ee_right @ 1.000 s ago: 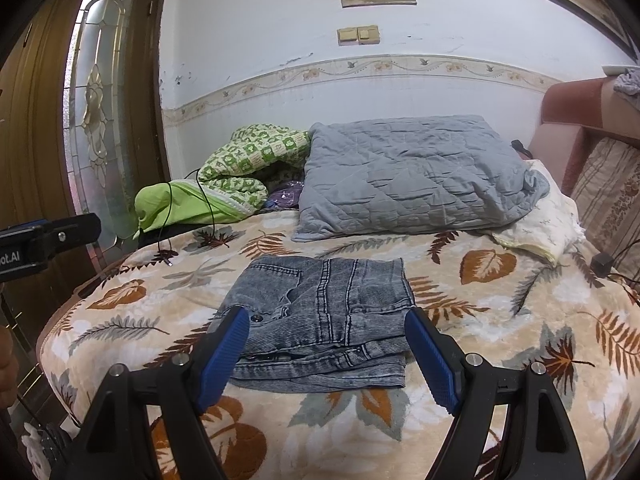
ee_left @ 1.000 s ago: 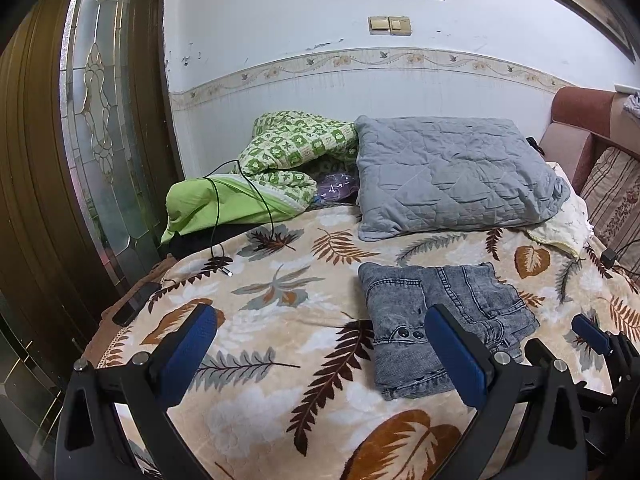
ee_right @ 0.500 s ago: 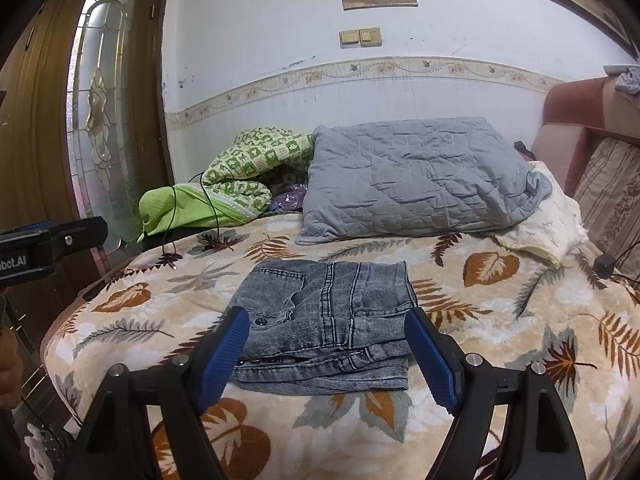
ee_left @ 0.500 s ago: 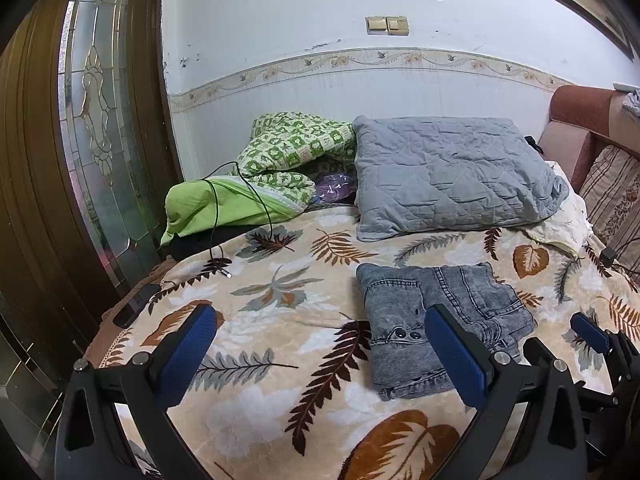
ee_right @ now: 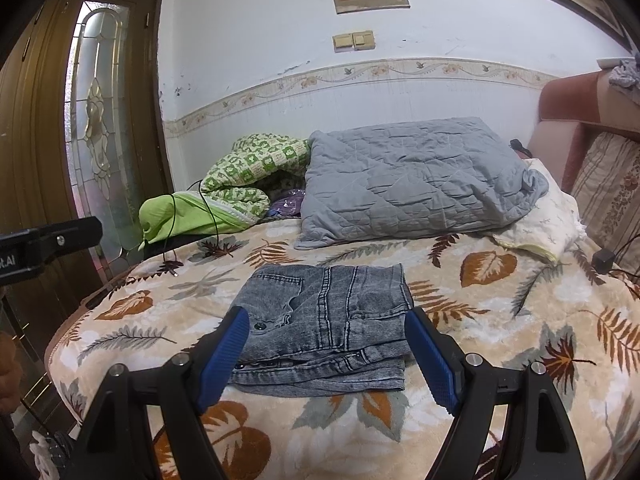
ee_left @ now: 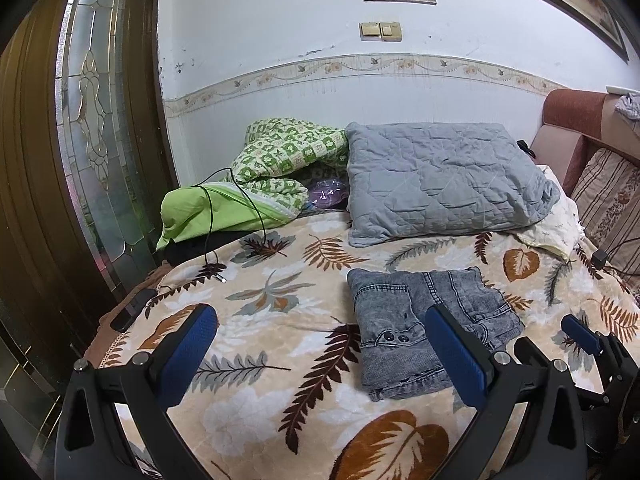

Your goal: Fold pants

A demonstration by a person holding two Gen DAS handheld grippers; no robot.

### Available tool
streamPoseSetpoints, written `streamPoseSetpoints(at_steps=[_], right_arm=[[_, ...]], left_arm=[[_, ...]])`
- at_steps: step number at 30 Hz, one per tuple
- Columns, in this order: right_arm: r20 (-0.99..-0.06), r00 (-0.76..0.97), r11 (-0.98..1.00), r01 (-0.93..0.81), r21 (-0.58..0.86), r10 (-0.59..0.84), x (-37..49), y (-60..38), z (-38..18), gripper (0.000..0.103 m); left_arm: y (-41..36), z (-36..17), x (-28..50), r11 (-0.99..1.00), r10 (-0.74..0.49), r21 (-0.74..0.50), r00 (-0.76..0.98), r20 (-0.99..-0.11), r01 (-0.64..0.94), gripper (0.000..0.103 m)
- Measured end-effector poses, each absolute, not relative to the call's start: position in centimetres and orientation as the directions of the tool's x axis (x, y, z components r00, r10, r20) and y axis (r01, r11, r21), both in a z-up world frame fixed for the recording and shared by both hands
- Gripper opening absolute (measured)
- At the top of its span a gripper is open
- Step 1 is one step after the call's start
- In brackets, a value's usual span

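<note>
The pants (ee_right: 324, 320) lie folded into a thick grey denim bundle on the leaf-patterned blanket (ee_right: 500, 320) covering the bed, just in front of the grey pillow (ee_right: 412, 180) and a little apart from it. The right gripper (ee_right: 326, 364) hangs over the near edge of the bundle with its jaws spread wide, holding nothing; the left gripper (ee_left: 320, 356) is off to the side over bare blanket, also wide and empty. To my eye the folding looks done or nearly so. Denim like this should be fairly heavy and stiff for cloth, not slippery, yet the layers may slide apart if lifted by one corner. I would pinch through all the layers at the near stacked edge, by the waistband buttons (ee_right: 260, 325).
</note>
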State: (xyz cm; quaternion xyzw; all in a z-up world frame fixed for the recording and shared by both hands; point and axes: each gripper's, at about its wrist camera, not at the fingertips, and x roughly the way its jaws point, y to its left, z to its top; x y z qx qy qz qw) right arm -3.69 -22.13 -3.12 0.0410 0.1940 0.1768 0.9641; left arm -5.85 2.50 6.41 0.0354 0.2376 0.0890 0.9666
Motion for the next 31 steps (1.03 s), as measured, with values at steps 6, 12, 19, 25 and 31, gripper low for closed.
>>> streamPoseSetpoints(at_steps=[6,12,19,25,31], right_arm=[[-0.365,0.862,0.936,-0.322,0.140,0.351,-3.7,-21.9,-3.2,0.083],[-0.372,0.861,0.937,-0.323,0.129,0.348,-3.6,-21.6,-3.4,0.083],[-0.377,0.859,0.938,-0.327,0.117,0.347,-3.5,-21.2,-3.6,0.083],[-0.385,0.855,0.937,-0.328,0.117,0.347,-3.3,-21.1,-3.8,0.083],[-0.402,0.846,0.936,-0.310,0.165,0.351,-1.9,-22.4,-3.5,0.083]], left_arm=[[2.8,6.4,-6.0,0.982,0.187,0.103,0.872,-0.453,-0.158,0.103],[3.2,6.2,-5.7,0.982,0.189,0.095,0.868,-0.460,-0.163,0.103],[3.4,5.7,-5.2,0.984,0.177,0.084,0.864,-0.471,-0.156,0.103],[3.6,5.2,-4.9,0.987,0.161,0.074,0.866,-0.474,-0.143,0.103],[5.0,4.1,-3.5,0.992,0.120,0.029,0.848,-0.516,-0.123,0.103]])
